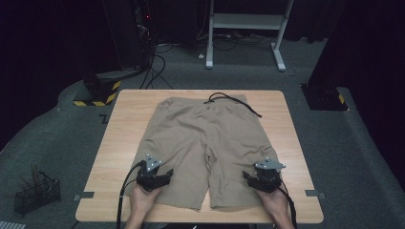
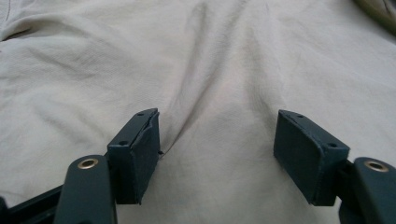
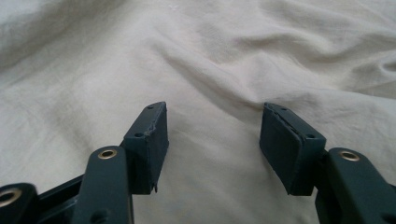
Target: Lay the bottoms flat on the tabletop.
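Observation:
A pair of khaki shorts (image 1: 205, 143) lies flat on the wooden table (image 1: 119, 138), waistband at the far side, with a black drawstring (image 1: 234, 102) trailing off it. My left gripper (image 1: 155, 177) hovers over the left leg near its hem, jaws open, and the cloth (image 2: 215, 74) lies wrinkled under and between the fingers (image 2: 140, 154) without being pinched. My right gripper (image 1: 264, 179) sits over the right leg near its hem, also open above creased fabric (image 3: 210, 70), its fingers (image 3: 149, 144) apart from the cloth.
A black wire basket (image 1: 37, 193) stands on the floor at the left. White desk legs (image 1: 210, 43) and cables lie beyond the table's far edge. Bare wood shows on both sides of the shorts.

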`<act>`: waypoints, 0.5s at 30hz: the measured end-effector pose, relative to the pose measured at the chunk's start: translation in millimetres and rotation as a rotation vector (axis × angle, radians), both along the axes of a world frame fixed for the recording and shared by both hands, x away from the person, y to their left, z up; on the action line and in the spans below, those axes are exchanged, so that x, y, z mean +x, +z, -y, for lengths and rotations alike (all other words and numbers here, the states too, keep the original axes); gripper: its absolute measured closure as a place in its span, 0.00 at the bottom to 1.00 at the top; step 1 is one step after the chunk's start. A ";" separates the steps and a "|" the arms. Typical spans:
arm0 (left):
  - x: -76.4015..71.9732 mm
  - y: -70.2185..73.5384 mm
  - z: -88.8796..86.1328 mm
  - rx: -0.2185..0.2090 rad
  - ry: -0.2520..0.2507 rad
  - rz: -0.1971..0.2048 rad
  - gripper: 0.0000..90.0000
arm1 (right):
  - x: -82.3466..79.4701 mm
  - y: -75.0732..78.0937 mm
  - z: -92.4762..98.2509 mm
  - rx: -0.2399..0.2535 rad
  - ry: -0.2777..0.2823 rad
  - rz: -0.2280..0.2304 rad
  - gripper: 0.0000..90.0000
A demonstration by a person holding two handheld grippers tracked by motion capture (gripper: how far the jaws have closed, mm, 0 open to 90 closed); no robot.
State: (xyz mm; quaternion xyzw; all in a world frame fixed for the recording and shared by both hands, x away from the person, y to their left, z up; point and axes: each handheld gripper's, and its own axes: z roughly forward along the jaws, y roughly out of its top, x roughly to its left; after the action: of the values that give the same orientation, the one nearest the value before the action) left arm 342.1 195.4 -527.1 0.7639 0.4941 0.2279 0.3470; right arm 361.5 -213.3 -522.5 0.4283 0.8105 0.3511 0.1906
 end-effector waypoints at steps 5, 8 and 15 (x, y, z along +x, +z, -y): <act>-0.7 0.0 -0.1 0.004 0.008 0.001 0.35 | -0.3 -0.1 -0.5 -0.007 -0.005 0.004 0.45; -0.9 0.0 0.1 0.003 0.007 -0.001 0.34 | -0.3 -0.1 -0.4 -0.008 -0.005 0.004 0.45; -0.9 0.0 0.2 0.001 0.006 -0.002 0.33 | -0.3 -0.1 -0.4 -0.007 -0.005 0.004 0.45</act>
State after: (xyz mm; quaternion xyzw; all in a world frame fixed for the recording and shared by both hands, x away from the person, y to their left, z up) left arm 341.2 195.2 -527.2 0.7627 0.4966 0.2286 0.3455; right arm 361.2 -212.9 -522.6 0.4289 0.8105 0.3484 0.1945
